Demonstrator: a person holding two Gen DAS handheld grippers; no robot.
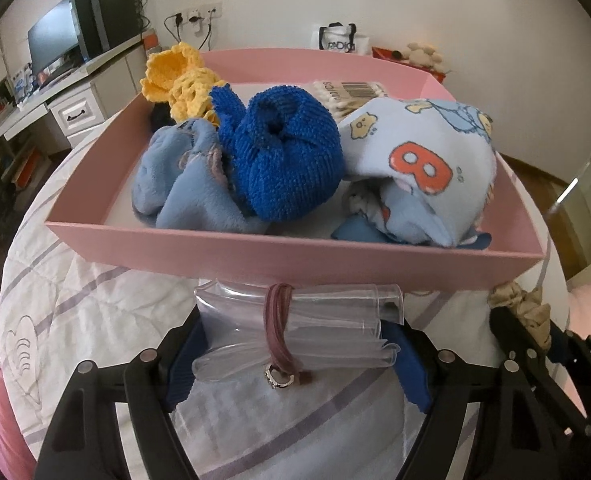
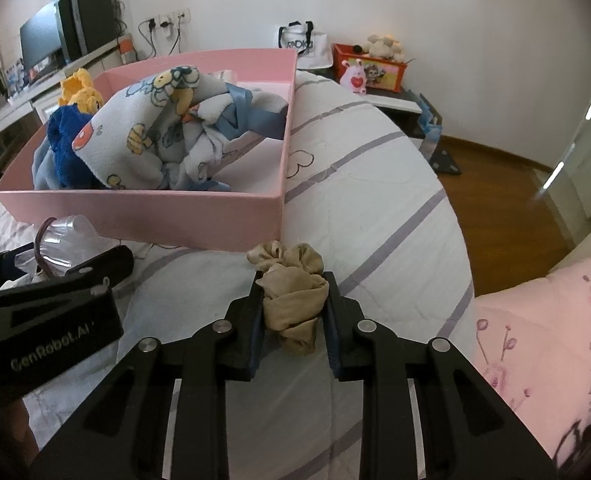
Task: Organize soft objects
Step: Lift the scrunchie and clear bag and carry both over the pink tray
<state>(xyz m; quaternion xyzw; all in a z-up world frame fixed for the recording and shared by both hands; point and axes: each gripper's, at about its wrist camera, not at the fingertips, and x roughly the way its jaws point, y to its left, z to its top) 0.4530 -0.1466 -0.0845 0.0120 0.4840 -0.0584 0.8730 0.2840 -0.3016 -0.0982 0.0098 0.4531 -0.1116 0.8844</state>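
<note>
Behind the towels (image 1: pixel 279 160), cotton swabs (image 1: pixel 351 94) half-hidden.

black item (image 1: pixel 160 117) behind towels, cotton-swab pack (image 1: pixel 349 94) half hidden

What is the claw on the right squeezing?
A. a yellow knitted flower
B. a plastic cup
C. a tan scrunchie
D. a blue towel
C: the right gripper has its pads pressed on the tan scrunchie, just in front of the pink box.

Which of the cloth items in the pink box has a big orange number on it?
The pale blue cartoon-print cloth at the box's right end; the knitted dark blue one beside it is plain.
</note>
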